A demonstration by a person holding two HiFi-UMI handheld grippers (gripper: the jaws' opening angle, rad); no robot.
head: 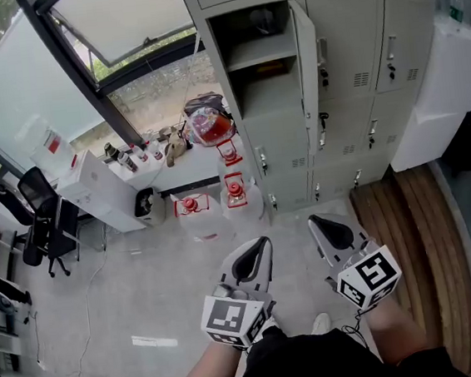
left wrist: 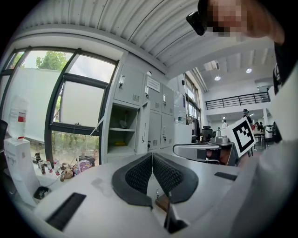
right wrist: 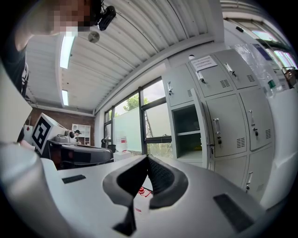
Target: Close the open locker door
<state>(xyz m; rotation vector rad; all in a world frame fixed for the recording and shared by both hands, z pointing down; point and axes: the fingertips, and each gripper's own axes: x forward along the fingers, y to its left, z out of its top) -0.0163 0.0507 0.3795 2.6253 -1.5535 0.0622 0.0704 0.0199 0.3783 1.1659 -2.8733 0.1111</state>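
My left gripper [left wrist: 151, 157] and right gripper [right wrist: 147, 159] are both pressed together on nothing, well apart from the lockers [head: 345, 38]. The open door [head: 307, 59] stands nearly edge-on at the right edge of the left column's upper compartment. A dark shape [head: 264, 20] above the shelf [head: 257, 56] is too dim to identify, and the top row is cut off.

Large windows [head: 126, 19] light a grey floor [head: 146, 293], black office chair [head: 41, 214] and white counter [head: 95, 190].
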